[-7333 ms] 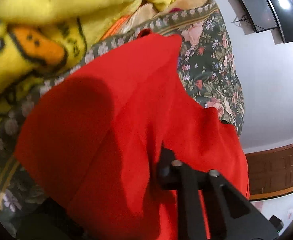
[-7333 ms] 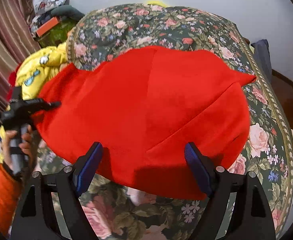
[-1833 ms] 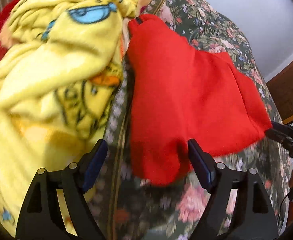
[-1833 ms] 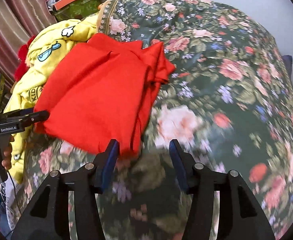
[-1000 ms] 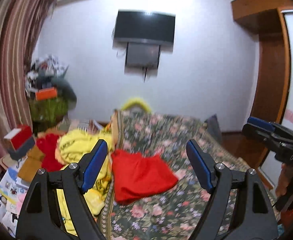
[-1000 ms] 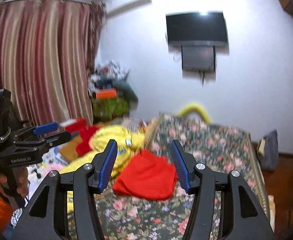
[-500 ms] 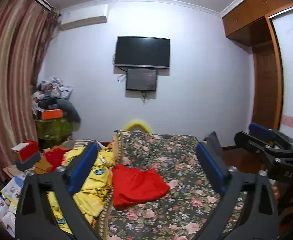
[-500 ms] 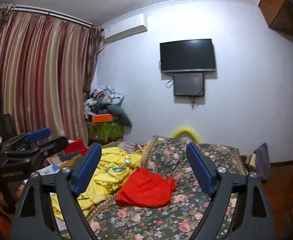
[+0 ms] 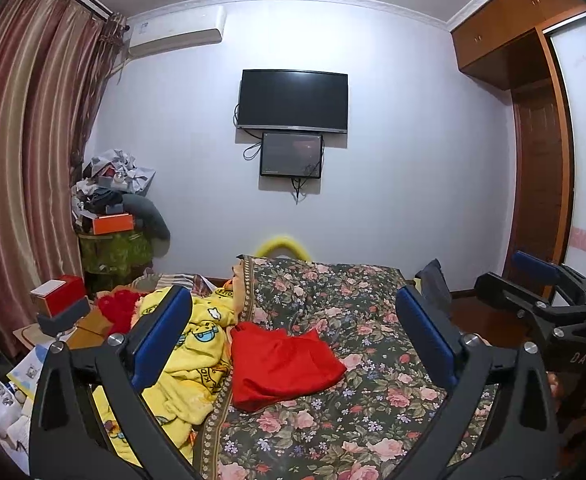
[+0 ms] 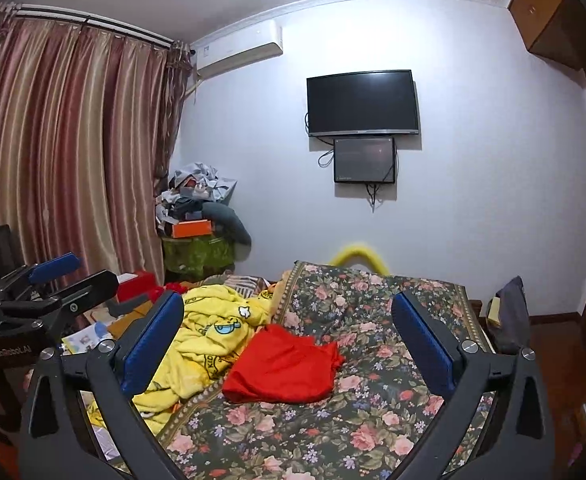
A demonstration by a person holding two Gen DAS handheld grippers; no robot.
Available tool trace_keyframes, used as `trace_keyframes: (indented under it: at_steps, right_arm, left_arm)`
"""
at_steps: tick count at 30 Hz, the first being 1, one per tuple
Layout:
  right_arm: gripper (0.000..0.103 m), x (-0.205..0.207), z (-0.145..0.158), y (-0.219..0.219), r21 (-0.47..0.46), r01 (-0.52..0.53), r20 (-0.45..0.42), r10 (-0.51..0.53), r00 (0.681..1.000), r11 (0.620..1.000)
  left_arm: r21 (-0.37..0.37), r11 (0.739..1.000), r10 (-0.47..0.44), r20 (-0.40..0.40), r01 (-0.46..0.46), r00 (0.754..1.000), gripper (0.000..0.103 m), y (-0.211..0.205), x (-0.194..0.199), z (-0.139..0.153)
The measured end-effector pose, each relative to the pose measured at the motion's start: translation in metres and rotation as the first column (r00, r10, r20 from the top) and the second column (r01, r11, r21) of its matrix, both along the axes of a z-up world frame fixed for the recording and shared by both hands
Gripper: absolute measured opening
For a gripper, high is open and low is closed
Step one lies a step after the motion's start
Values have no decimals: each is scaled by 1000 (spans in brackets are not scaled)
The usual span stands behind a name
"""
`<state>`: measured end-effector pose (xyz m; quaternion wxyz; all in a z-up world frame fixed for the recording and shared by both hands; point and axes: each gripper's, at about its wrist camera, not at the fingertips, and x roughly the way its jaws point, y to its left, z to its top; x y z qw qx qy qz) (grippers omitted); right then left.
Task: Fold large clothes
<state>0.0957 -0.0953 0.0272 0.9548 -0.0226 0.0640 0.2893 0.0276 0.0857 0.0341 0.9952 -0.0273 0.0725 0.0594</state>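
Red garment (image 9: pixel 283 364) lies folded on the bed (image 9: pixel 373 412), touching the yellow blanket (image 9: pixel 189 360) — both grippers held well back from it: left gripper (image 9: pixel 293 332) fingers wide open, right gripper (image 10: pixel 289 340) fingers opening, nothing between them

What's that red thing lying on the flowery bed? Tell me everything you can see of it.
The red garment is plain bright red cloth, soft and matte, folded into a rough, slightly rumpled rectangle with a few creases. It lies flat on the floral bedspread, near that cover's left edge, and its left side meets or lies right beside the yellow cartoon blanket. Nothing holds it; I can't tell what kind of garment it is.
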Motion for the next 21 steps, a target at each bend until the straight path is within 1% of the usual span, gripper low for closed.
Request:
trace_keyframes:
  at_steps: [10, 21]
  right_arm:
    - [103, -3, -2, -1, -12, 1, -5, -1, 1000, 1000]
    - [103, -1, -3, -2, -12, 1, -26, -1, 1000, 1000]
  left_arm:
    - [-11, 1000, 4, -6, -4, 1000, 102, 3, 2, -4]
    - [-1, 1000, 16, -20, -16, 1000, 102, 1, 7, -9]
